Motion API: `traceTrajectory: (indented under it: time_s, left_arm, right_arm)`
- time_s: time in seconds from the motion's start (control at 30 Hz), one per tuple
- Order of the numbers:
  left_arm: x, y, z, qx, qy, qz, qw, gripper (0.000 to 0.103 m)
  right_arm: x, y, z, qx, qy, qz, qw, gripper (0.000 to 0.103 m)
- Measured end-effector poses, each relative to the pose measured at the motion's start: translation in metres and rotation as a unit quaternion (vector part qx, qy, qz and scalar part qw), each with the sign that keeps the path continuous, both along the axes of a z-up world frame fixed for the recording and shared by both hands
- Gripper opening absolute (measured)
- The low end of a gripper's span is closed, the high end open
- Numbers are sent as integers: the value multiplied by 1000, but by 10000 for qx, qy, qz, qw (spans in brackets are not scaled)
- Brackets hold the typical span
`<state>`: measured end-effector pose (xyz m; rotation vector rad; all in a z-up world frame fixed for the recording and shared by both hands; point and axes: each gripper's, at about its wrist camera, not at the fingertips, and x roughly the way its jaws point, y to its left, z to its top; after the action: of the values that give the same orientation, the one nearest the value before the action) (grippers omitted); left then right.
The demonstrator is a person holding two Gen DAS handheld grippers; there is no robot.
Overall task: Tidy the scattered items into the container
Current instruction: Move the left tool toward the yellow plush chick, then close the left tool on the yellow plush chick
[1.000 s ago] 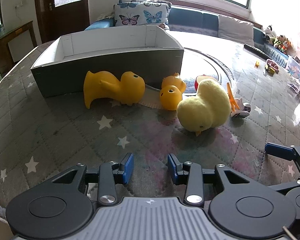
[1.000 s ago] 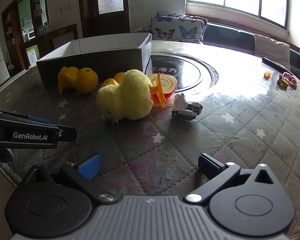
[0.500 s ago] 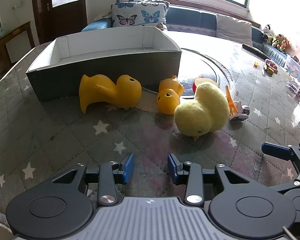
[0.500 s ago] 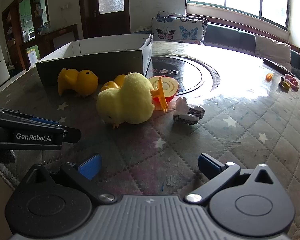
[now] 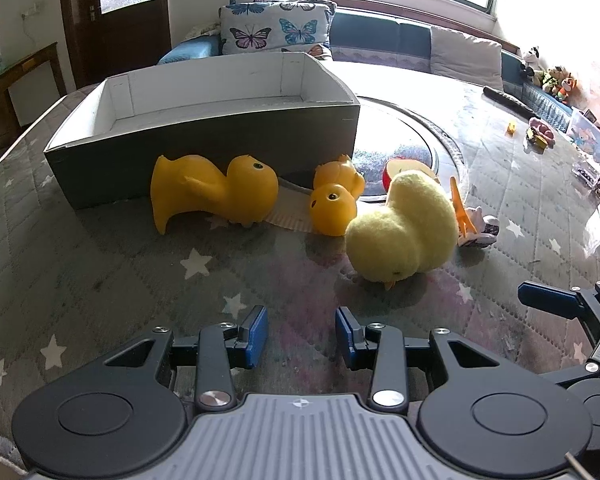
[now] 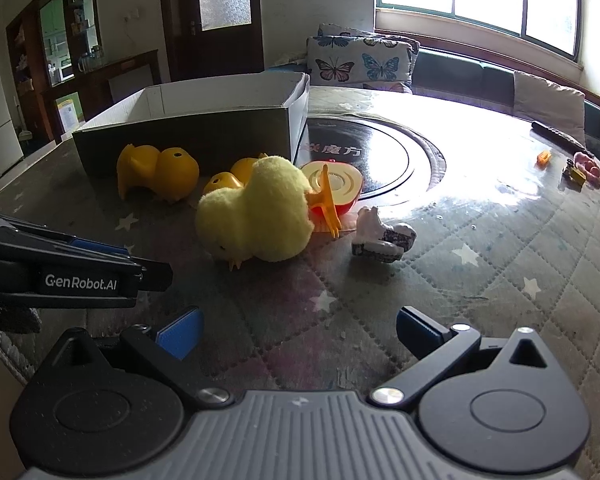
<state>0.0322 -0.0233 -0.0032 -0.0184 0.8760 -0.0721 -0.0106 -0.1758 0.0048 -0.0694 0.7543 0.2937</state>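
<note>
A grey cardboard box with a white inside stands open at the back. In front of it lie a large yellow rubber duck, a small rubber duck, a plush yellow chick, a red apple half, an orange fork and a small white toy shoe. My left gripper is open with a narrow gap and empty, short of the toys. My right gripper is wide open and empty, near the chick.
A black round turntable sits mid-table. Small toys and a dark remote lie at the far right. The quilted star-pattern table cover spreads under everything. A sofa with butterfly cushions is behind the table.
Both grippers have risen and drawn back slightly, so the box and toys sit a little farther away. The jaws have not changed. Nothing on the table has moved.
</note>
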Motion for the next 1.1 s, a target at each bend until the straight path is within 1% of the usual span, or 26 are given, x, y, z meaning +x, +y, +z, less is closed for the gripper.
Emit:
traceTrajectory:
  time_s: [0.73, 1.1]
  left_arm:
    - [12, -4, 7, -52, 5, -90, 9999, 40]
    - [17, -4, 20, -243, -75, -233, 9994, 40]
  right_arm:
    - [12, 4, 6, 22, -12, 53, 10000, 103]
    - [20, 4, 16, 109, -161, 157, 9997, 103]
